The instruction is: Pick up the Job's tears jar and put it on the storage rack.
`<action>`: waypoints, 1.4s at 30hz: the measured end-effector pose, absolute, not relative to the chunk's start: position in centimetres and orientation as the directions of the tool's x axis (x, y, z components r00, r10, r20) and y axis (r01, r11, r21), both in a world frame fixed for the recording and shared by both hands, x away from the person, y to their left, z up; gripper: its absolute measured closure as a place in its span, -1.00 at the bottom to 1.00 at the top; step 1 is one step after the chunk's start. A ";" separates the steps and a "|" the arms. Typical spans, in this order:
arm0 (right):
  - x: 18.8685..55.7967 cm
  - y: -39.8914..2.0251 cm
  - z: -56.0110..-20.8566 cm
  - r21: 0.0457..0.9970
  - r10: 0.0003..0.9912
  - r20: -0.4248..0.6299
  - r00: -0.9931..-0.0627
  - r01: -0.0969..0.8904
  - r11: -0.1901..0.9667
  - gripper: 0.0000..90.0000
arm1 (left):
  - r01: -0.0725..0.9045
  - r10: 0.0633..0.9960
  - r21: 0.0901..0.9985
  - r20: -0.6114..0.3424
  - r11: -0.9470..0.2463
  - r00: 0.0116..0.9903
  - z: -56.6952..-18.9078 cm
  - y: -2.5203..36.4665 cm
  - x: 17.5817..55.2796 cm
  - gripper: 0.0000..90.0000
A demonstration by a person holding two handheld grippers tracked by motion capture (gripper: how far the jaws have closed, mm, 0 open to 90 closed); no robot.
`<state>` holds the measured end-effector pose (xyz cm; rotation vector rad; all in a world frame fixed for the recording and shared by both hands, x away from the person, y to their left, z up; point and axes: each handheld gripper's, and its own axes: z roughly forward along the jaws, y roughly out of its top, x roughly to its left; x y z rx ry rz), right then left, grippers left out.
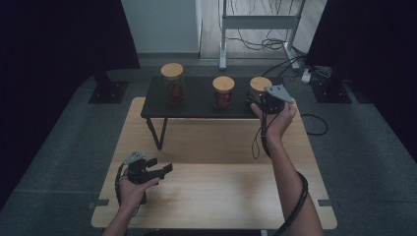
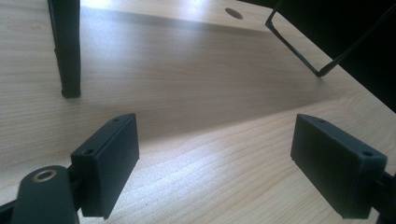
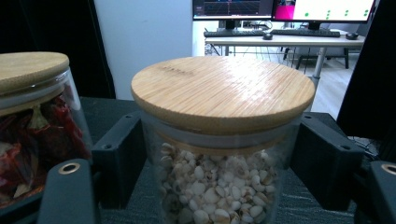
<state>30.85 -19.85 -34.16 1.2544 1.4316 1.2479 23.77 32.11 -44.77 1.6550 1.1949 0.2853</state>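
Three glass jars with bamboo lids stand in a row on a low black shelf (image 1: pixel 196 105): a tall one (image 1: pixel 172 84) at the left, a middle one (image 1: pixel 223 92) and a right one (image 1: pixel 259 84). My right gripper (image 1: pixel 258 100) is up at the right jar. In the right gripper view this jar (image 3: pixel 219 196) holds pale grains, and my right gripper (image 3: pixel 219 158) is open with one jaw close on each side of the glass. The jar of red pieces (image 3: pixel 32 121) stands beside it. My left gripper (image 1: pixel 160 169) hovers low over the wooden table (image 1: pixel 216 196), and my left gripper (image 2: pixel 215 158) is open with nothing between its jaws.
The shelf stands on thin black legs (image 2: pixel 65 46) and a wire leg (image 2: pixel 303 51) on the table's far half. Beyond the table lie grey carpet, cables and a desk frame (image 1: pixel 258 22). Monitors (image 3: pixel 280 9) sit on a desk in the background.
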 end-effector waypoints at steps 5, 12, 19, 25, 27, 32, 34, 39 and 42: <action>30.7 -20.0 -34.1 0.989 0.988 0.027 -0.150 0.150 -0.005 -0.50 | 0.558 0.806 0.829 -0.348 0.025 0.480 -44.7 32.1 23.7 -0.66; 30.7 -20.0 -34.6 0.990 0.986 0.031 -0.163 0.142 -0.007 -0.63 | 0.559 0.805 0.829 -0.347 0.023 0.482 -44.7 32.1 23.7 -0.66; 30.8 -20.3 -34.9 0.990 0.983 0.028 -0.181 0.140 -0.003 -0.70 | 0.561 0.807 0.827 -0.348 0.026 0.477 -44.7 32.2 23.7 -0.66; 30.7 -20.3 -35.1 0.991 0.983 0.034 -0.181 0.132 -0.010 -0.71 | 0.562 0.810 0.827 -0.349 0.028 0.472 -44.7 32.2 23.6 -0.66; 30.6 -20.3 -35.1 0.992 0.983 0.037 -0.181 0.129 -0.014 -0.71 | 0.561 0.807 0.828 -0.350 0.029 0.475 -44.8 32.2 23.6 -0.67; 30.1 -20.4 -35.3 0.992 0.983 0.045 -0.177 0.122 -0.023 -0.72 | 0.558 0.807 0.829 -0.351 0.031 0.476 -44.7 32.2 23.5 -0.67; 29.9 -20.5 -35.4 0.993 0.984 0.047 -0.173 0.119 -0.027 -0.72 | 0.558 0.806 0.829 -0.350 0.029 0.478 -44.7 32.2 23.5 -0.67; 29.1 -20.7 -35.6 0.994 0.984 0.057 -0.170 0.101 -0.040 -0.72 | 0.548 0.803 0.836 -0.343 0.025 0.487 -44.5 32.2 23.2 -0.67; 28.6 -20.8 -35.7 0.994 0.984 0.056 -0.168 0.098 -0.040 -0.72 | 0.545 0.803 0.838 -0.342 0.025 0.489 -44.4 32.2 23.0 -0.67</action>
